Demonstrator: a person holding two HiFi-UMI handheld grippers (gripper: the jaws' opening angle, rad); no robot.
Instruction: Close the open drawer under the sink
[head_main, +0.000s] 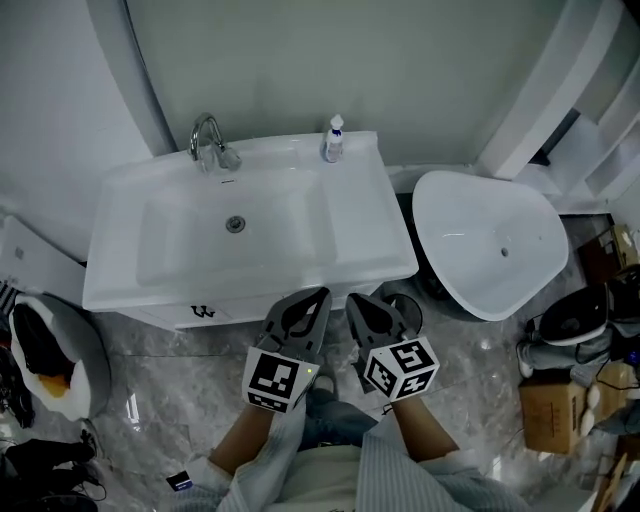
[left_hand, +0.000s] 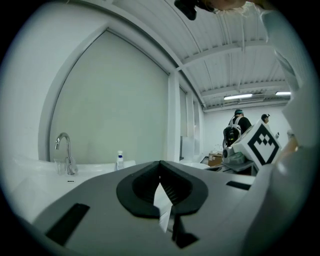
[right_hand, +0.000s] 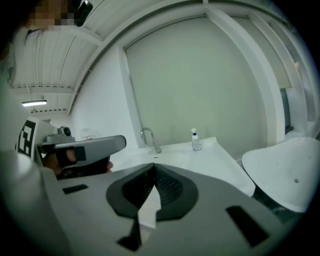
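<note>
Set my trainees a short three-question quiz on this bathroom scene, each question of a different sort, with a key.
1. True or false: the left gripper and the right gripper are both shut, with nothing between their jaws.
2. In the head view, where does the small bottle stand? A. On the back rim of the sink. B. In the basin. C. On the floor.
3. Fill in: in the head view, the faucet is to the ___ of the small bottle.
Key: 1 true; 2 A; 3 left.

Drawer (head_main: 165, 316) mostly hidden under sink (head_main: 250, 284)
</note>
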